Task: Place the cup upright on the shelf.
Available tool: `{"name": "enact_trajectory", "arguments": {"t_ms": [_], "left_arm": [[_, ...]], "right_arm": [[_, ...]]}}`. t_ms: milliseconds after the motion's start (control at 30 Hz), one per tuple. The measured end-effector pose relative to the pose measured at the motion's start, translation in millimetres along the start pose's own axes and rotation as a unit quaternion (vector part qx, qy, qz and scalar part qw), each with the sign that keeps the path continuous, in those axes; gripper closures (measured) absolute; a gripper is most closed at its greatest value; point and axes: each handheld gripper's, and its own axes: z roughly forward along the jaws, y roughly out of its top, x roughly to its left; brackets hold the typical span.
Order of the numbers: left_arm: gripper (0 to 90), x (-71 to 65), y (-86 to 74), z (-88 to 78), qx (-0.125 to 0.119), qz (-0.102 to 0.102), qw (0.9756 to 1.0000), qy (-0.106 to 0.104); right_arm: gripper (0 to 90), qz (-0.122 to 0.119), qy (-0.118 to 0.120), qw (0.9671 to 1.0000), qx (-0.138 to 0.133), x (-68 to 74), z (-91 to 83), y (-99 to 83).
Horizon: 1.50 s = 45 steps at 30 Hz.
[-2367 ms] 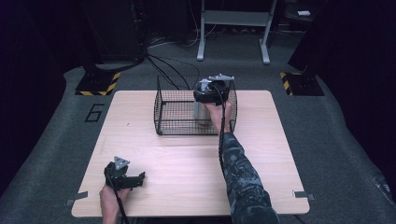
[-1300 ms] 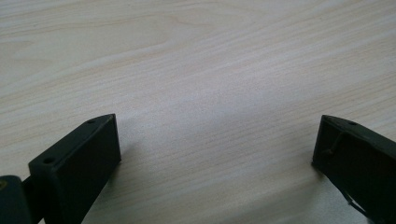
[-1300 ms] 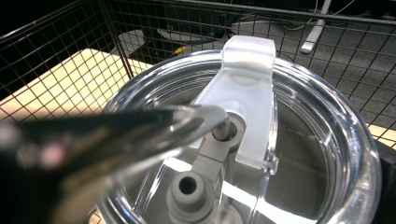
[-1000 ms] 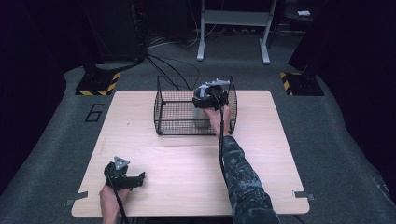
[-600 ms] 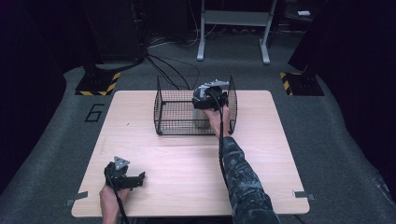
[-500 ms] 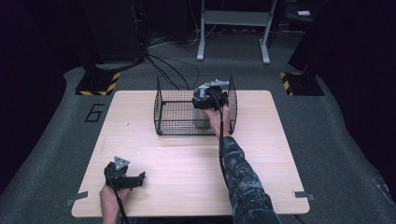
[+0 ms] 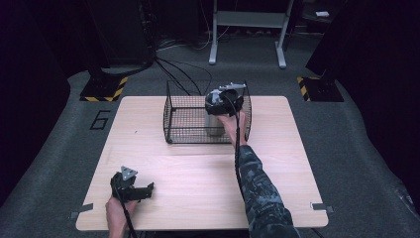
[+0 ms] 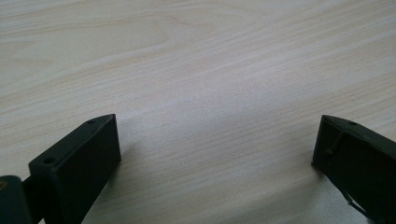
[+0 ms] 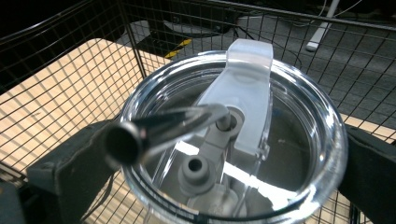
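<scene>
A black wire basket (image 7: 207,113) stands on the far half of a pale wooden table (image 7: 277,168); inside the basket, at its right end, a steel tumbler (image 7: 214,123) stands upright; the right gripper (image 7: 224,100) hangs over the tumbler from above, its two jaws pressed against opposite sides of the clear lid (image 9: 299,154), gripping it; a metal straw (image 9: 159,128) pokes out through the lid, leaning toward the camera; whether the tumbler's base touches the basket floor is hard to tell; well away from the basket, at the table's near left corner, the left gripper (image 7: 133,188) rests with jaws spread wide over bare wood.
</scene>
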Motion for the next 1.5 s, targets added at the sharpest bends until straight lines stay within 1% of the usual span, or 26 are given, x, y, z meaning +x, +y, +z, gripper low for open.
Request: {"name": "enact_trajectory", "arguments": {"t_ms": [33,67,100,167,233,300,367,400,467,567,733,967,1033,1067,1100,1167,1267,1300,1367,1433,1500], "left_arm": [[0.6,-1.0,-0.2,0.8,-0.006,-0.007,1.0000,0.001],[0.6,-0.8,-0.1,0.7,-0.005,-0.006,1.0000,0.001],[0.5,-0.9,-0.1,0.7,-0.005,-0.007,1.0000,0.001],[0.5,-0.9,-0.1,0.7,-0.005,-0.007,1.0000,0.001],[0.5,-0.9,-0.1,0.7,-0.005,-0.007,1.0000,0.001],[0.6,-0.6,0.2,0.2,-0.002,-0.006,1.0000,-0.002],[0.6,-0.5,0.1,0.3,-0.002,-0.006,1.0000,-0.001],[0.6,-0.5,0.1,0.3,-0.002,-0.006,1.0000,-0.002],[0.6,-0.6,0.1,0.3,-0.002,-0.006,1.0000,-0.002],[0.6,-0.6,0.1,0.3,-0.002,-0.006,1.0000,-0.002],[0.6,-0.6,0.1,0.3,-0.003,-0.007,1.0000,-0.002],[0.6,-0.6,0.1,0.3,-0.002,-0.006,1.0000,-0.001],[0.6,-0.6,0.1,0.3,-0.002,-0.006,1.0000,-0.001],[0.6,-0.7,0.1,0.3,-0.003,-0.007,1.0000,-0.001],[0.6,-0.7,0.1,0.3,-0.003,-0.007,1.0000,-0.001],[0.6,-0.7,0.1,0.3,-0.003,-0.006,1.0000,-0.001],[0.6,-0.7,0.1,0.3,-0.003,-0.006,1.0000,-0.001],[0.6,-0.7,0.1,0.3,-0.003,-0.006,1.0000,-0.001],[0.6,-0.7,0.1,0.3,-0.002,-0.006,1.0000,-0.001],[0.6,-0.7,0.1,0.3,-0.002,-0.006,1.0000,-0.001],[0.6,-0.7,0.1,0.3,-0.003,-0.006,1.0000,-0.001]], "right_arm": [[0.0,0.000,0.002,1.0000,0.003,-0.2,-2.0,-0.2],[0.0,0.001,0.002,1.0000,0.002,-0.2,-4.2,-0.4],[0.0,-0.004,0.003,1.0000,0.001,-1.0,-6.4,-0.4],[0.0,-0.003,0.009,1.0000,0.003,-2.2,-12.1,-1.1],[0.0,-0.004,0.006,1.0000,0.001,-1.4,-19.7,-2.2],[0.0,-0.015,0.007,0.9999,-0.003,-0.7,-27.6,-3.1],[0.0,-0.012,0.011,0.9999,-0.002,0.4,-36.1,-4.5],[0.0,-0.017,0.013,0.9998,-0.006,0.0,-40.2,-5.4],[0.0,-0.011,0.019,0.9997,-0.011,2.1,-50.2,-7.7],[0.0,-0.027,0.022,0.9992,-0.021,5.5,-66.5,-11.2],[0.0,-0.044,0.030,0.9983,-0.023,12.6,-94.6,-20.2],[0.0,-0.070,0.037,0.9966,-0.023,20.1,-128.3,-46.2],[0.0,-0.070,0.041,0.9964,-0.024,20.5,-136.7,-55.2],[0.0,-0.075,0.042,0.9960,-0.023,20.0,-140.3,-59.8],[0.0,-0.073,0.041,0.9963,-0.022,20.7,-143.7,-64.7],[0.0,-0.076,0.040,0.9961,-0.021,19.7,-150.1,-74.8],[0.0,-0.074,0.033,0.9966,-0.016,17.2,-157.6,-90.0],[0.0,-0.071,0.028,0.9970,-0.015,16.0,-159.9,-95.2],[0.0,-0.066,0.026,0.9974,-0.013,11.7,-164.6,-105.9],[0.0,-0.057,0.022,0.9981,-0.011,7.3,-169.0,-117.7],[0.0,-0.047,0.013,0.9988,-0.008,2.3,-173.6,-130.4]]}}
